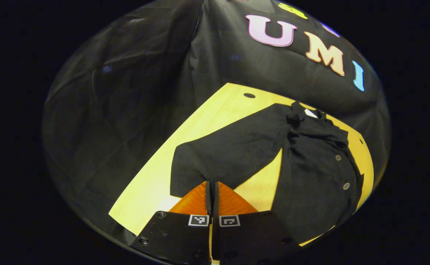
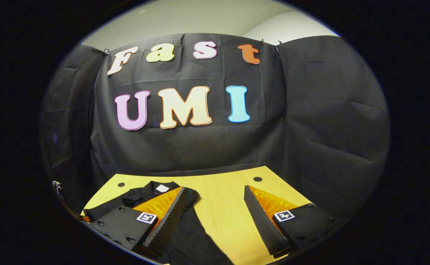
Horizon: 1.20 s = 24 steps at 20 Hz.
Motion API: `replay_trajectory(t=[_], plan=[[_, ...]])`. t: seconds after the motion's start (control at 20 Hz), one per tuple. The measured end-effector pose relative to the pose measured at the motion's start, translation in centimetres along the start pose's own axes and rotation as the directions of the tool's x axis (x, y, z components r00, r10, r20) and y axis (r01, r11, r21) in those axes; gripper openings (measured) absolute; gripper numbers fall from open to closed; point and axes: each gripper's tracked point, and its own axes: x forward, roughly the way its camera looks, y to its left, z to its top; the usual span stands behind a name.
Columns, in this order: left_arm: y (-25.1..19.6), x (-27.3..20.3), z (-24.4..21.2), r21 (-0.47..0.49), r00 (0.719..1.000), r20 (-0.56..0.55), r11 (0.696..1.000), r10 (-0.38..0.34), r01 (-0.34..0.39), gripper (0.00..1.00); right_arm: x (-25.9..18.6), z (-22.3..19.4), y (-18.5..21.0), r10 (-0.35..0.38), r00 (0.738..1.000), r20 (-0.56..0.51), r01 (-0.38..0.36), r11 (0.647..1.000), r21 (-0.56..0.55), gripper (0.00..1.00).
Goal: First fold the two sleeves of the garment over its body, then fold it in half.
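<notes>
A black buttoned garment lies on the yellow wooden table, its collar with a white label at the far end. One sleeve stretches flat across the table toward my left gripper. That gripper's fingers are pressed together, and their tips pinch the sleeve's near edge. In the right gripper view the garment lies at the lower left. My right gripper stands wide open above the table, one finger over the fabric near the collar and the other over bare wood.
The black cloth wall closes the booth behind and beside the table. Small round holes sit near the table's far corners. Bare wood lies to the right of the garment.
</notes>
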Motion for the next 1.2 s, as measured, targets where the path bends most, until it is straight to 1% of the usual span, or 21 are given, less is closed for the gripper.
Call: replay_trajectory(t=[0.25, 0.35, 0.5, 0.8, 1.05, 1.2], plan=[[-5.2, -0.4, 4.6, 0.052, 0.995, 0.066, 0.996, -0.079, 0.075, 0.00, 0.1, -0.4, -1.8, -0.022, 1.000, -0.011, 0.023, 1.000, 0.016, 0.99], [-7.9, -0.5, 6.4, 0.072, 0.988, 0.093, 0.991, -0.122, 0.115, 0.00, 0.0, -0.5, -2.5, -0.029, 1.000, -0.012, 0.029, 0.999, 0.021, 1.00], [-12.0, -0.7, 8.4, 0.106, 0.975, 0.121, 0.979, -0.187, 0.175, 0.00, -0.2, -0.7, -3.4, -0.037, 0.999, -0.014, 0.037, 0.999, 0.031, 0.99], [-20.3, -0.2, 10.6, 0.201, 0.944, 0.138, 0.942, -0.300, 0.270, 0.00, -0.8, -1.5, -4.6, -0.045, 0.999, -0.025, 0.046, 0.998, 0.043, 1.00], [-26.9, 0.3, 12.5, 0.247, 0.907, 0.152, 0.904, -0.392, 0.349, 0.00, -1.3, -2.5, -5.6, -0.049, 0.998, -0.049, 0.052, 0.997, 0.050, 1.00], [-30.4, 0.5, 12.5, 0.269, 0.889, 0.137, 0.880, -0.437, 0.391, 0.00, -1.6, -2.9, -6.4, -0.056, 0.997, -0.060, 0.060, 0.997, 0.056, 0.99]])
